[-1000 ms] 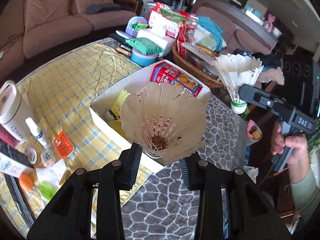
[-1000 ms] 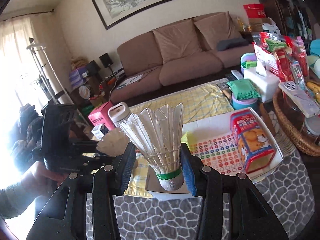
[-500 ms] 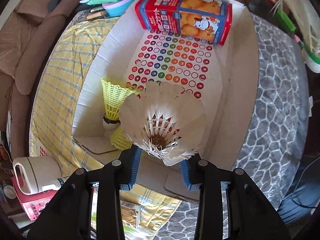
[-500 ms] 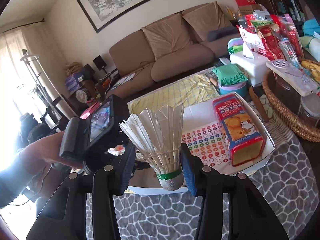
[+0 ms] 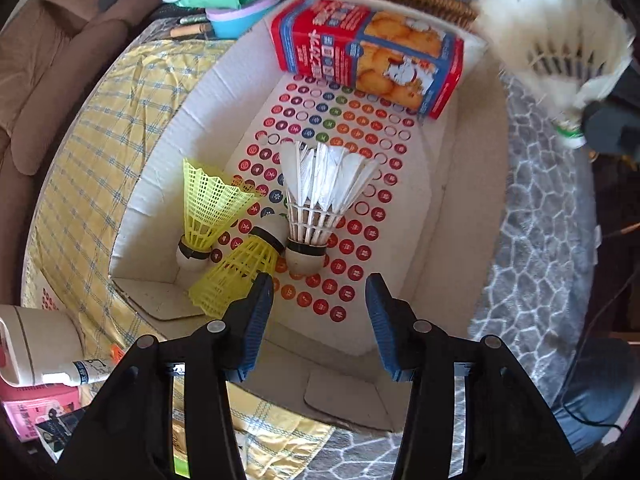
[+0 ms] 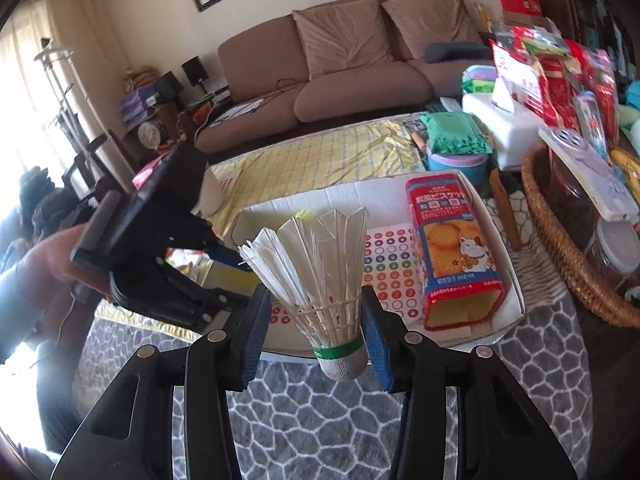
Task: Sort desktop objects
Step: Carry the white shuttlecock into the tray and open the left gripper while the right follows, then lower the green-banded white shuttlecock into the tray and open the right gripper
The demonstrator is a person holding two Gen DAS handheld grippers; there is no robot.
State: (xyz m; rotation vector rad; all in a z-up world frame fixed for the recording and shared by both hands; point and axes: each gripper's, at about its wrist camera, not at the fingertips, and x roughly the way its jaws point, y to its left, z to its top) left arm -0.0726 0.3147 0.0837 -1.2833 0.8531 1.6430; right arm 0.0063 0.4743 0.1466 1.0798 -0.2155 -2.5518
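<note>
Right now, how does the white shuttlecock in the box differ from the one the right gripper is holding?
The boxed white shuttlecock stands free on its cork on the dotted box floor, below the open left gripper; the held shuttlecock is clamped in the right gripper, above the grey mat. The held one has a green band at its cork; the boxed one's is dark. Both are white-feathered and upright.

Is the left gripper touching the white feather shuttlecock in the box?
Apart. The left wrist view shows the left gripper open, with patterned box floor visible between its fingers and the white feather shuttlecock.
</note>
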